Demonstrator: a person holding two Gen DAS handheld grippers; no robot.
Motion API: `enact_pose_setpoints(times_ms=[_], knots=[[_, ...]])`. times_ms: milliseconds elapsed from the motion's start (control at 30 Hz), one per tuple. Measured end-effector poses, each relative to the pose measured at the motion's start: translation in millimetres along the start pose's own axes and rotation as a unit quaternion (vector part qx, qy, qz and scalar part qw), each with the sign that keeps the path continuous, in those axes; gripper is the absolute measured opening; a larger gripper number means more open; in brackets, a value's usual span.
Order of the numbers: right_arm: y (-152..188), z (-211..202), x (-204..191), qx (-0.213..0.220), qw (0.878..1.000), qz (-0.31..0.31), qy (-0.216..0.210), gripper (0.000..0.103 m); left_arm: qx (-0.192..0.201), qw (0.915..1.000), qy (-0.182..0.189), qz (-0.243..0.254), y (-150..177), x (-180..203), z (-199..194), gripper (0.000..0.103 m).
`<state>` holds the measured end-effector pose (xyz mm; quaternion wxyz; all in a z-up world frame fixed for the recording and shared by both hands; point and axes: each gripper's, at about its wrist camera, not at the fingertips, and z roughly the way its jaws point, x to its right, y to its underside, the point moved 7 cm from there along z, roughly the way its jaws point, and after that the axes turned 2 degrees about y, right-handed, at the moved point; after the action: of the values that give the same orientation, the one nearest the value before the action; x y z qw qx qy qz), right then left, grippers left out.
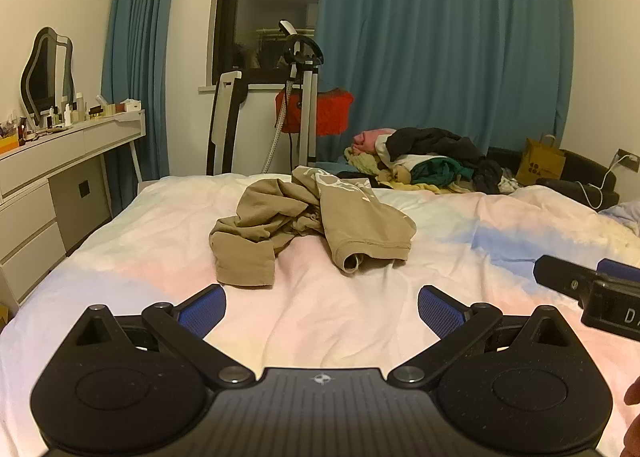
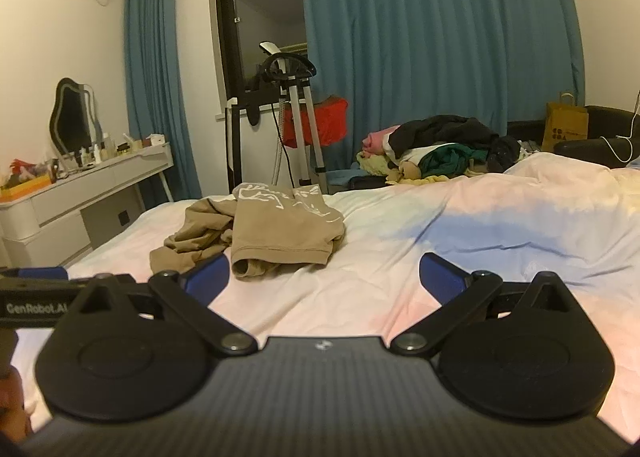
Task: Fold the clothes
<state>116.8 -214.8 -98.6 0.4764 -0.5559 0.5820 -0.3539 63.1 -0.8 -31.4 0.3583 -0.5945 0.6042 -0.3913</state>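
A crumpled tan garment [image 1: 308, 225] with a white print lies on the pastel bed cover [image 1: 360, 317], ahead of both grippers. It also shows in the right wrist view [image 2: 272, 229], ahead and to the left. My left gripper [image 1: 322, 311] is open and empty above the near part of the bed. My right gripper [image 2: 322, 277] is open and empty, to the right of the left one. The right gripper's side [image 1: 592, 289] shows at the right edge of the left wrist view. The left gripper's side [image 2: 36, 297] shows at the left edge of the right wrist view.
A pile of mixed clothes [image 1: 432, 161] lies at the bed's far right corner. A white dresser [image 1: 60, 161] with a mirror stands on the left. A garment steamer stand [image 1: 300, 97] and blue curtains [image 1: 440, 37] are behind the bed. A paper bag [image 1: 540, 163] sits far right.
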Motion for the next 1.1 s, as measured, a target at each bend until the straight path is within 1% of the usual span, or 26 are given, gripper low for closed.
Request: enact_pose_setpoints(times_ms=[433,567,733,867,1000,1100], knots=[[1.3,-1.4,-2.7,0.007,1.0,-0.02,0.002,0.103,-0.001,1.0,0.004,-0.003,8.9,-1.2,4.8,0.103],[2.1,0.5,1.0,0.002,1.0,-0.011,0.005,0.103,-0.003,0.9999,0.006,-0.008,8.0,-1.4,5.4,0.103],[-1.8,0.7,-0.9,0.013,1.0,-0.016,0.013,0.103,-0.005,0.9999,0.008,-0.014,7.0,-1.6,6.1,0.103],[-2.7,-0.5,0.0,0.014,1.0,-0.005,0.01,0.103,-0.007,0.9998,0.01,-0.016,6.9,-0.8,6.2,0.103],[-2.8,-1.2,0.9,0.013,1.0,0.005,0.008,0.103,-0.009,0.9998,0.0,-0.016,6.8,-1.9,7.5,0.103],[0.5,1.6,0.1,0.006,1.0,0.007,0.007,0.103,-0.011,0.9998,-0.008,-0.017,7.0,-4.8,9.1,0.103]])
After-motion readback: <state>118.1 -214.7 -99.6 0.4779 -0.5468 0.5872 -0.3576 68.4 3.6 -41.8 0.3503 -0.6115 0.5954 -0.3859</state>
